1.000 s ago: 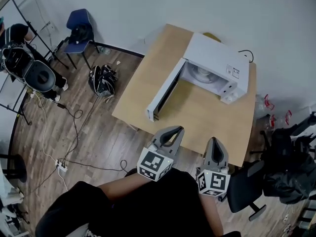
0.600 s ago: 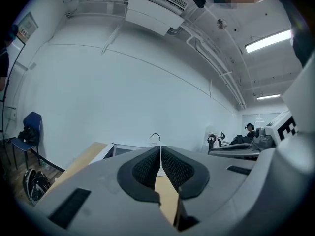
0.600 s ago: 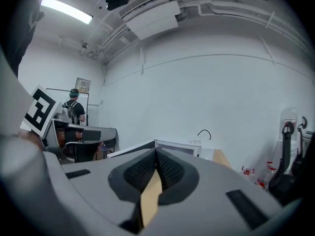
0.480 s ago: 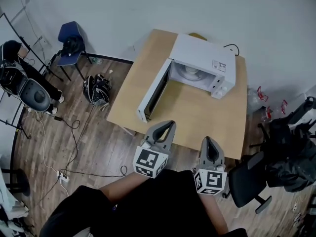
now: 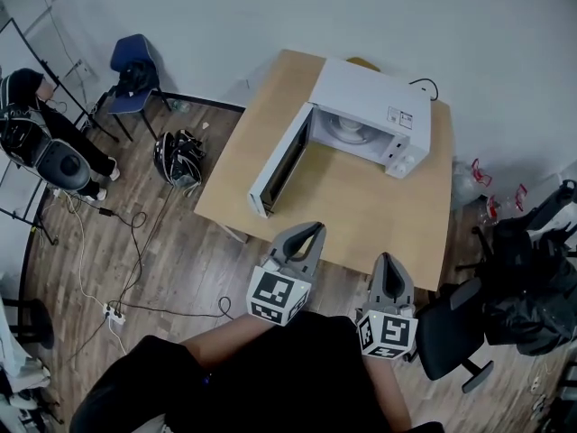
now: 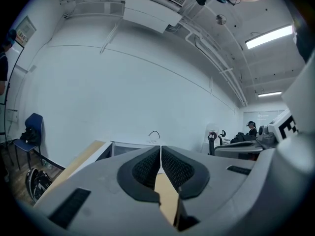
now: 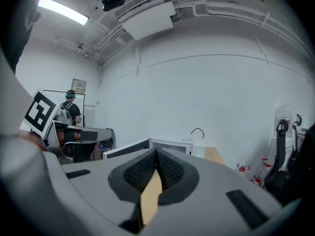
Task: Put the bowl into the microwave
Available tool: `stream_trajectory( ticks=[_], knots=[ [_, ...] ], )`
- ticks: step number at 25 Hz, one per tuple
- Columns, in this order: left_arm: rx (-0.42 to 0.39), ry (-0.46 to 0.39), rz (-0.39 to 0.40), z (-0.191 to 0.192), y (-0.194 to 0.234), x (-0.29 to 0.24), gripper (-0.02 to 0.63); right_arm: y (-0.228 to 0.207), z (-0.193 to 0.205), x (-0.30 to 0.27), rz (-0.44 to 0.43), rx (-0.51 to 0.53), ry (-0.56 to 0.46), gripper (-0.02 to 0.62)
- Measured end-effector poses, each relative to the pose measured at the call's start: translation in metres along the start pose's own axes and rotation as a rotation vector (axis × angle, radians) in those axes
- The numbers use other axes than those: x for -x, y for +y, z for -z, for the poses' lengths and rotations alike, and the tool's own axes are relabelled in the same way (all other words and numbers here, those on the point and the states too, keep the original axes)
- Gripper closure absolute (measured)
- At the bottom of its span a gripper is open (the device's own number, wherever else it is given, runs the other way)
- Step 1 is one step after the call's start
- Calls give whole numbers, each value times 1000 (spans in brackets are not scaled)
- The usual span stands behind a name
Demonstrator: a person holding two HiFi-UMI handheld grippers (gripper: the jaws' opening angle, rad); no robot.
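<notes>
A white microwave (image 5: 370, 106) stands at the far side of a wooden table (image 5: 361, 206), its door (image 5: 278, 165) swung open to the left. A pale round shape (image 5: 347, 133) lies in the cavity; I cannot tell whether it is a bowl or the turntable. My left gripper (image 5: 313, 229) hangs shut and empty at the table's near edge, level with the door. My right gripper (image 5: 389, 259) is shut and empty too, a little to the right. In the left gripper view the pads (image 6: 147, 166) meet below the microwave (image 6: 123, 149). The right gripper view shows the same (image 7: 170, 144).
A blue chair (image 5: 133, 66) and a dark bag (image 5: 176, 156) sit on the wood floor at left, with cables (image 5: 135, 242) trailing. A black office chair (image 5: 455, 332) stands right of the table. A person (image 5: 36, 115) sits at far left.
The table and microwave now sit slightly further off and more to the left in the head view. Both grippers stay shut and have shifted a little along the table's near edge.
</notes>
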State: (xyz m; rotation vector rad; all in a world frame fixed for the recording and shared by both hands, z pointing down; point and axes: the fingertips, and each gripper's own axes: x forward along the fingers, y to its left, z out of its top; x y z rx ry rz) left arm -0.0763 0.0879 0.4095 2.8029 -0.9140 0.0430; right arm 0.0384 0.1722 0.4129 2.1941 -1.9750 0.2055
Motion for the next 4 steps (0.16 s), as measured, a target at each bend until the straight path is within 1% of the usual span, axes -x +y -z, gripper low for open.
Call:
stream_trajectory(
  ticks=[4],
  knots=[
    [-9, -9, -3, -3, 2, -1, 588, 3, 6, -4, -4, -5, 5, 535]
  ],
)
